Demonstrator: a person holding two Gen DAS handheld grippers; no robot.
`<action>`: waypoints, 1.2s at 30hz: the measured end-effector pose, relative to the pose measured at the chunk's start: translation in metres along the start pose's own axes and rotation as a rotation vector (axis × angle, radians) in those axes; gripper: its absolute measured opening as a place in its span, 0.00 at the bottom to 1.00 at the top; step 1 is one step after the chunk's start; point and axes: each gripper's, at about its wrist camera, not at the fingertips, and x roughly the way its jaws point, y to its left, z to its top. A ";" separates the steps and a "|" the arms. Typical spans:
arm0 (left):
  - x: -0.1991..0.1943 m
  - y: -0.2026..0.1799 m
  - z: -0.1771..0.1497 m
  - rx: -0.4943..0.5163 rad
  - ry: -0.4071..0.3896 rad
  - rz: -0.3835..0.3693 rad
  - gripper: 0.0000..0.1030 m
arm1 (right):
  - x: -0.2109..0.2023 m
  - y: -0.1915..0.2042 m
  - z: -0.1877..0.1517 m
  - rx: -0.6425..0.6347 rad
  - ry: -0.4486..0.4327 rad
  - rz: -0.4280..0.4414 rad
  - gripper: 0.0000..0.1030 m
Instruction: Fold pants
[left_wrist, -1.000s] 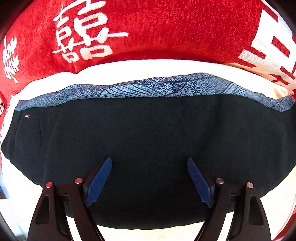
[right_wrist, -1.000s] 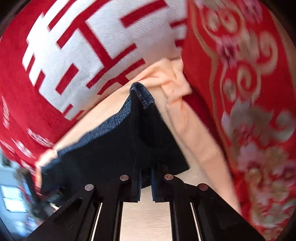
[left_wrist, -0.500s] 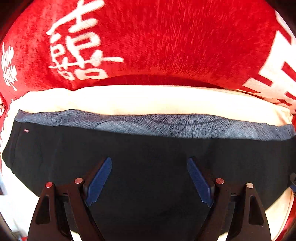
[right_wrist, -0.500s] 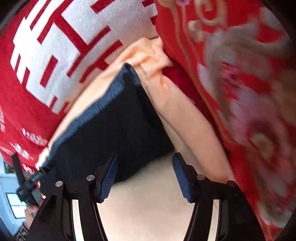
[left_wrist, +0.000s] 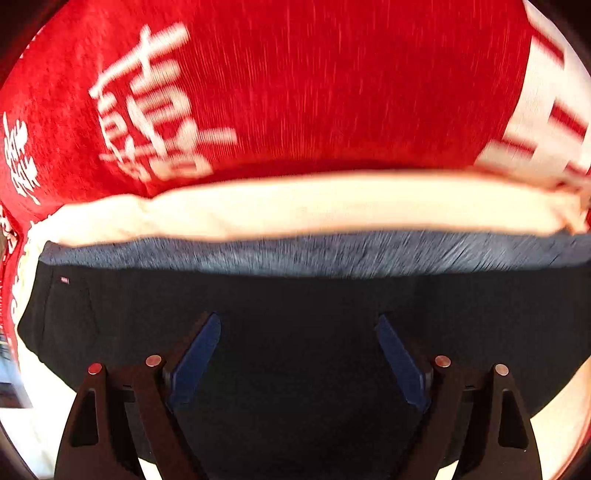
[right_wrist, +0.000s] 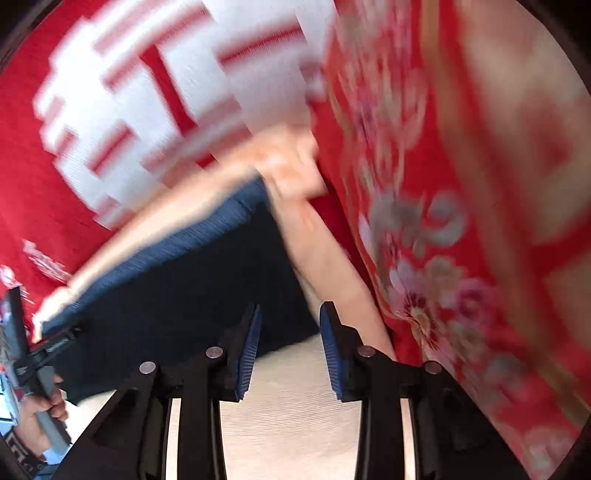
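The dark navy pants (left_wrist: 295, 314) lie folded flat on a cream sheet (left_wrist: 295, 206), with a speckled blue-grey band (left_wrist: 314, 253) along the far edge. My left gripper (left_wrist: 297, 356) is open and empty, hovering over the middle of the pants. In the right wrist view the pants (right_wrist: 177, 295) lie left of centre with their right end near the blue pads. My right gripper (right_wrist: 290, 350) is open and empty at the pants' right corner, over the cream sheet (right_wrist: 288, 406). The left gripper (right_wrist: 22, 354) shows at the far left edge, held by a hand.
A red blanket with large white characters (left_wrist: 295, 92) lies behind the pants and shows again in the right wrist view (right_wrist: 147, 110). A red floral quilt (right_wrist: 461, 221) rises along the right side. A bunched peach fold of sheet (right_wrist: 291, 170) sits at the pants' far right corner.
My right gripper has let go of the pants' right end, opened, and drawn back, its jaws now narrower than half a second ago. The raised edge has dropped flat. My left gripper has drawn back slightly.
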 end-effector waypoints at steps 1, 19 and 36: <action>-0.002 0.002 0.004 -0.003 -0.009 -0.006 0.85 | -0.006 0.009 0.002 -0.023 -0.021 0.020 0.36; 0.024 -0.004 0.015 -0.040 0.006 0.044 1.00 | 0.111 0.039 0.092 -0.118 0.052 -0.013 0.31; -0.038 0.103 -0.069 -0.053 0.065 0.029 1.00 | 0.055 0.103 -0.060 -0.069 0.279 0.233 0.44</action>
